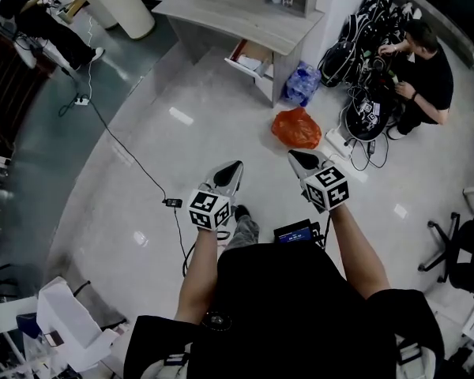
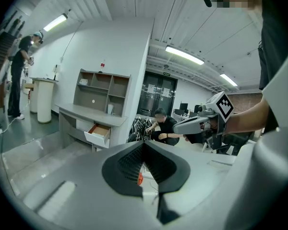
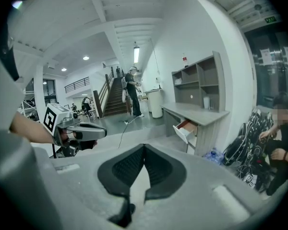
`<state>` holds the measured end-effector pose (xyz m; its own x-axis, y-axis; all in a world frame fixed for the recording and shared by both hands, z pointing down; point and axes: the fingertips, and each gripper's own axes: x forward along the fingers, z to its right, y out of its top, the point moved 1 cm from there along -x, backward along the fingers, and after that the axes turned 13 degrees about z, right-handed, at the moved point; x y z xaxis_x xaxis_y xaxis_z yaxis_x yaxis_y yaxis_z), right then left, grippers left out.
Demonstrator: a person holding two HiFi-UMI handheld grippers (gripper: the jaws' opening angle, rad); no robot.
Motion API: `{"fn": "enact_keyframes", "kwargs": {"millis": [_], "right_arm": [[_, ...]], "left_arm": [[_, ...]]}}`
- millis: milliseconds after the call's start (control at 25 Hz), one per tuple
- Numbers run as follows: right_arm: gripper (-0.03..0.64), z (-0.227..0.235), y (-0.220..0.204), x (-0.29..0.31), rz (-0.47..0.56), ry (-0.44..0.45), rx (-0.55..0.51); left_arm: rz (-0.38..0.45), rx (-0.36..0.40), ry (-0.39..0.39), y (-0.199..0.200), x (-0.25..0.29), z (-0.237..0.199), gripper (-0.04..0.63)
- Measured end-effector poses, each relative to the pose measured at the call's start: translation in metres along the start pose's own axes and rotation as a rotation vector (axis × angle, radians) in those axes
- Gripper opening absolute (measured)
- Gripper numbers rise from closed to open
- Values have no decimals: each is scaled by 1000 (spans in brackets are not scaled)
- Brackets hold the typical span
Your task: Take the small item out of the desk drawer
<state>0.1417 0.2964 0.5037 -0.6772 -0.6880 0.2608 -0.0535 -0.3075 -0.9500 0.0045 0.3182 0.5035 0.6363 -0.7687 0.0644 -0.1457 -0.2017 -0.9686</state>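
The grey desk (image 1: 245,18) stands far ahead across the floor. Its drawer (image 1: 250,60) is pulled open, and what lies inside is too small to make out. The same open drawer (image 2: 99,133) shows in the left gripper view and again as the drawer (image 3: 186,131) in the right gripper view. My left gripper (image 1: 235,166) and right gripper (image 1: 294,156) are held side by side in front of me, well short of the desk. Both are shut with nothing between the jaws, as the left gripper (image 2: 144,144) and right gripper (image 3: 144,147) views show.
An orange bag (image 1: 296,127) and a blue bag (image 1: 302,81) lie on the floor between me and the desk. A person (image 1: 426,77) crouches among cables at the right. A black cable (image 1: 126,152) crosses the floor at the left. Another person (image 1: 39,22) stands far left beside a white bin (image 1: 126,6).
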Motion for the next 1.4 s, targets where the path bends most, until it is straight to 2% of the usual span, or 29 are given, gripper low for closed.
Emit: {"fn": "enact_keyframes", "kwargs": {"millis": [680, 1040, 1400], "right_arm": [[-3, 4, 25, 106, -15, -98, 16], [-3, -3, 33, 140, -15, -143, 19], [-3, -5, 29, 158, -27, -149, 31]], "left_arm": [[-24, -25, -96, 25, 29, -116, 2], [-21, -44, -132, 29, 28, -155, 1], [-33, -61, -144, 25, 30, -172, 1]]}}
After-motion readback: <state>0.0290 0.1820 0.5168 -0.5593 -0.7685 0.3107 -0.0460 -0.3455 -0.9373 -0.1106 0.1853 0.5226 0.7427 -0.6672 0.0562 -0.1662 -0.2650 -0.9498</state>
